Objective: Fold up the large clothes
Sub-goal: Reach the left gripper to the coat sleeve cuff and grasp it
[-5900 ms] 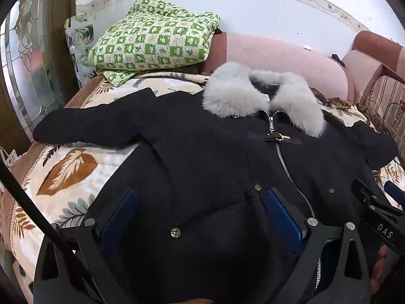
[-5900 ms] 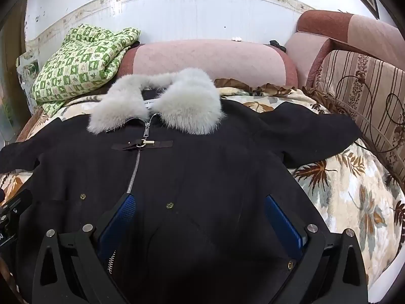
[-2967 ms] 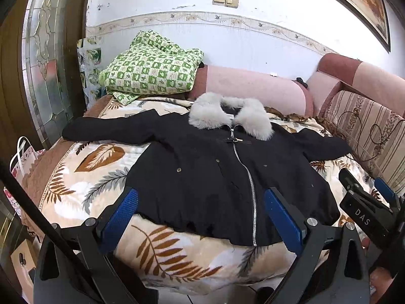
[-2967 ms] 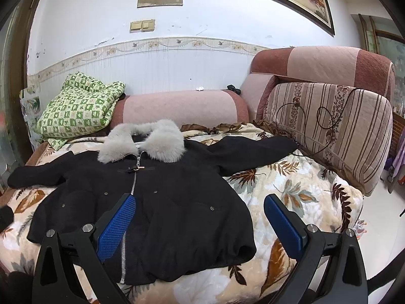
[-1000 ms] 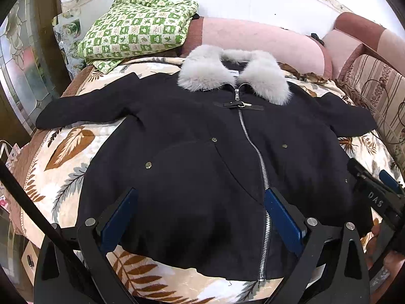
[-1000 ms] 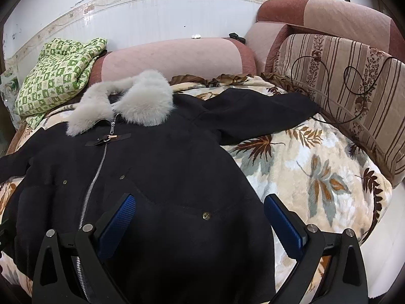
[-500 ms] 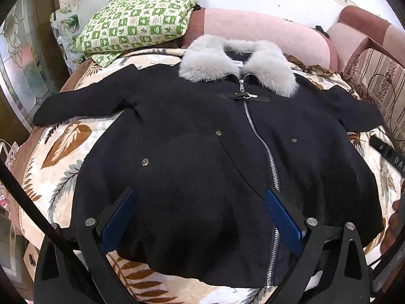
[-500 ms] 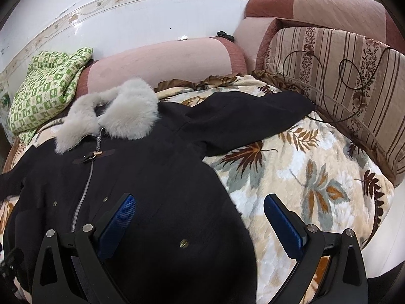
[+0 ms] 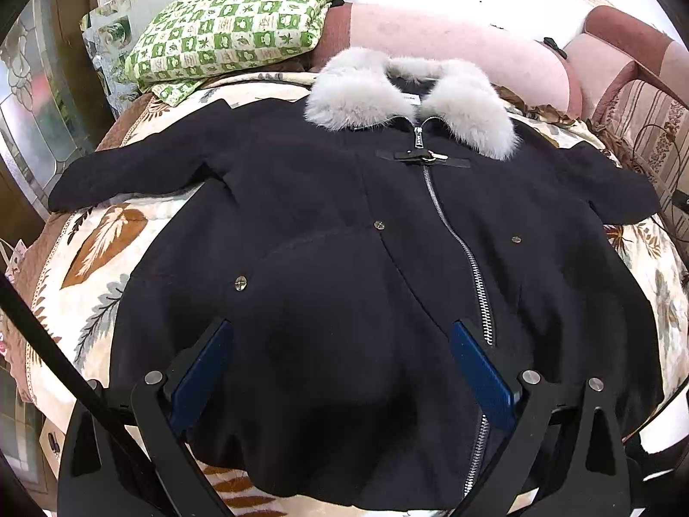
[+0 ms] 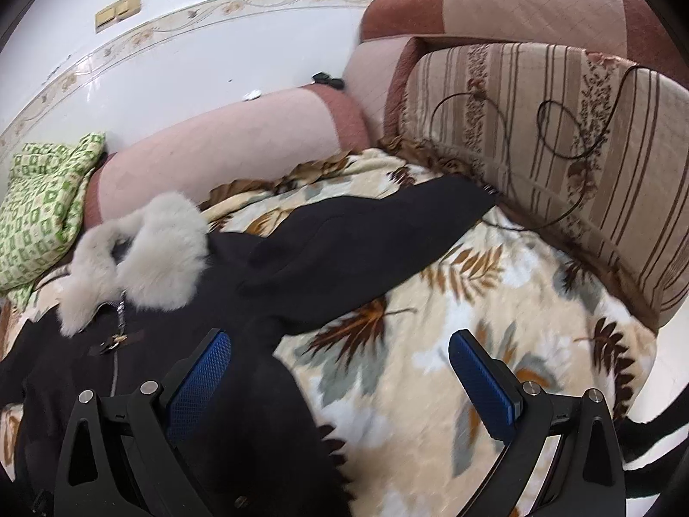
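A large black coat (image 9: 344, 237) with a grey fur collar (image 9: 353, 90) and a silver zip lies face up, spread flat on a leaf-patterned blanket (image 9: 99, 250), both sleeves stretched out sideways. My left gripper (image 9: 340, 353) is open and empty above the coat's lower front. In the right wrist view the coat (image 10: 258, 284) lies to the left, its sleeve (image 10: 387, 224) reaching toward the sofa back. My right gripper (image 10: 340, 366) is open and empty above the coat's side edge and the blanket (image 10: 495, 301).
A green checked quilt (image 9: 232, 13) lies folded at the back left. A pink bolster (image 9: 452, 43) runs along the wall. A striped sofa back (image 10: 560, 138) with a dark cable on it bounds the right side. A glass door (image 9: 30, 99) stands at left.
My left gripper has moved in lower over the coat's front. My right gripper has swung right and forward, now facing the coat's sleeve and the blanket.
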`<move>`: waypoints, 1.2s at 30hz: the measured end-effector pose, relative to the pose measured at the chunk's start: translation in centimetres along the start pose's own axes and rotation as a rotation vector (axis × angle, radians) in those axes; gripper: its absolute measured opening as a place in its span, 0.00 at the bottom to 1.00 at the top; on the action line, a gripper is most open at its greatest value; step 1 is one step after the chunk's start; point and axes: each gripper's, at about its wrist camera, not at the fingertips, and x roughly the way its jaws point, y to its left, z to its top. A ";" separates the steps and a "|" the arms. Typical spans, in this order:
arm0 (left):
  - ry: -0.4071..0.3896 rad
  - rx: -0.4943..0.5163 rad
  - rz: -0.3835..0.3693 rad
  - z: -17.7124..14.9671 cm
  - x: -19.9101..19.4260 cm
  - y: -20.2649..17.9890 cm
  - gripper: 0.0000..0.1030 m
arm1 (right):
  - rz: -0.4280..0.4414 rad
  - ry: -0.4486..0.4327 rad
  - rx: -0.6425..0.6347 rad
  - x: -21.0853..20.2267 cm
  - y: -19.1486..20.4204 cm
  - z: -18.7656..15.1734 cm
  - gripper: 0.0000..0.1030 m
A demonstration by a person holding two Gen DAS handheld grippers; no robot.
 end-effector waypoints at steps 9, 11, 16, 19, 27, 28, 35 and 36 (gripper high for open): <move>-0.096 -0.096 0.050 1.4 -0.9 5.8 0.97 | 0.089 0.042 -0.065 -0.3 3.3 -2.0 0.99; -0.120 -0.129 0.039 1.6 -1.5 7.9 0.97 | 0.118 0.046 -0.093 -0.7 4.6 -2.6 0.99; 0.011 -0.077 0.063 0.8 -0.7 9.5 0.96 | 0.149 0.052 -0.155 -1.8 8.0 -4.2 0.99; -0.036 -0.054 0.139 -0.2 -1.6 9.8 0.96 | 0.176 0.055 -0.175 -2.7 9.2 -4.8 0.99; -0.059 -0.142 0.130 -0.8 -2.9 14.6 0.96 | 0.197 0.048 -0.210 -5.1 10.8 -5.9 0.99; -0.065 -0.152 0.125 -0.8 -3.2 15.5 0.95 | 0.198 0.049 -0.213 -5.3 11.0 -6.1 0.99; -0.091 -0.239 0.265 1.9 -2.7 23.7 0.84 | 0.204 0.051 -0.254 -5.8 12.2 -7.4 0.99; -0.098 -0.253 0.282 2.5 -2.6 24.9 0.84 | 0.203 0.059 -0.258 -5.7 12.4 -7.6 0.99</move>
